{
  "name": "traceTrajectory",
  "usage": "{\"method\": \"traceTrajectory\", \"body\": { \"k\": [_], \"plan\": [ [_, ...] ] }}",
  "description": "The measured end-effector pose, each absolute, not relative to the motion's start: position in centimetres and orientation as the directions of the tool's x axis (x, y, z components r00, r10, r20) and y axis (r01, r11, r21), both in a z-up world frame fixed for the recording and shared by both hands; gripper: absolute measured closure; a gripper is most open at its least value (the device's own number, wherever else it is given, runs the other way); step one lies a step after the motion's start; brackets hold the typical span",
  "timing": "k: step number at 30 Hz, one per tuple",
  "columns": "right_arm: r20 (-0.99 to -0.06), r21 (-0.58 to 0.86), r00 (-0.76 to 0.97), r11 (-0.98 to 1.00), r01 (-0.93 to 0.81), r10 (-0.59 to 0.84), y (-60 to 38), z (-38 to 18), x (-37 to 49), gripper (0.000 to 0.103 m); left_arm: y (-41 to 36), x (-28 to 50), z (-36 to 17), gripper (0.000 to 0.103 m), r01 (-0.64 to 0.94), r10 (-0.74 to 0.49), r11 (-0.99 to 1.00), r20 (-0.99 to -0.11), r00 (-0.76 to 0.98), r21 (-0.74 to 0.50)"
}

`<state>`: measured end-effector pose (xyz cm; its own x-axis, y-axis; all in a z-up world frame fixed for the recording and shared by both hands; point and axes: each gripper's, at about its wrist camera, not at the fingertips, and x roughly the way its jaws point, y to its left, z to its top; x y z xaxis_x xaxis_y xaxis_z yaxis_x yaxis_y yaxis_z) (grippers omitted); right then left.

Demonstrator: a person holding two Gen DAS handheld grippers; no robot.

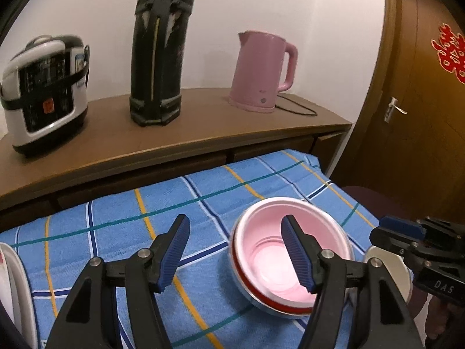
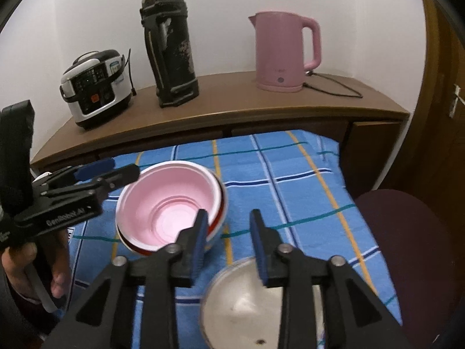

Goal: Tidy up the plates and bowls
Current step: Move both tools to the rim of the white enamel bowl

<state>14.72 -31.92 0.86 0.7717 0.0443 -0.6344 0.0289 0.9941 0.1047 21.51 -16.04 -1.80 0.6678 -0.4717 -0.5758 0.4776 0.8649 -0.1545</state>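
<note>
Both my grippers are spread and hold nothing: left gripper [image 1: 235, 254], right gripper [image 2: 229, 247]. Pink bowl [image 2: 171, 203] sits nested in a red-banded bowl [image 2: 216, 228] on the blue cloth [image 2: 290, 180]. Metal bowl [image 2: 241, 305] and a white dish [image 1: 11, 285] lie apart; stacking seems partly done.

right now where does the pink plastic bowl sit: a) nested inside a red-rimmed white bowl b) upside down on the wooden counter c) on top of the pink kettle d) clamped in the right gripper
a: the pink plastic bowl rests inside a red-rimmed white bowl on the blue checked cloth, and neither gripper's pads press on it.
</note>
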Motion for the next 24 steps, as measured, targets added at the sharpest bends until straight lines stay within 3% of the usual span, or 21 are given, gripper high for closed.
{"method": "traceTrajectory", "body": {
  "k": [8,20,24],
  "plan": [
    [-0.651,0.082,0.759,0.994,0.075,-0.003,-35.4,0.3,11.2,0.068,-18.9,16.5,-0.4,0.036,0.556,-0.497,0.826,-0.588,0.638,-0.094],
    [-0.697,0.117,0.717,0.987,0.114,-0.001,-38.6,-3.3,8.4,0.068,-24.3,11.1,-3.8,0.036,0.679,-0.571,0.721,-0.677,0.465,-0.142],
    [-0.704,0.146,0.71,0.983,0.107,0.027,-39.0,-4.4,8.4,0.069,-26.0,11.0,-5.5,0.05,0.691,-0.569,0.704,-0.711,0.414,-0.161]
  ]
}}
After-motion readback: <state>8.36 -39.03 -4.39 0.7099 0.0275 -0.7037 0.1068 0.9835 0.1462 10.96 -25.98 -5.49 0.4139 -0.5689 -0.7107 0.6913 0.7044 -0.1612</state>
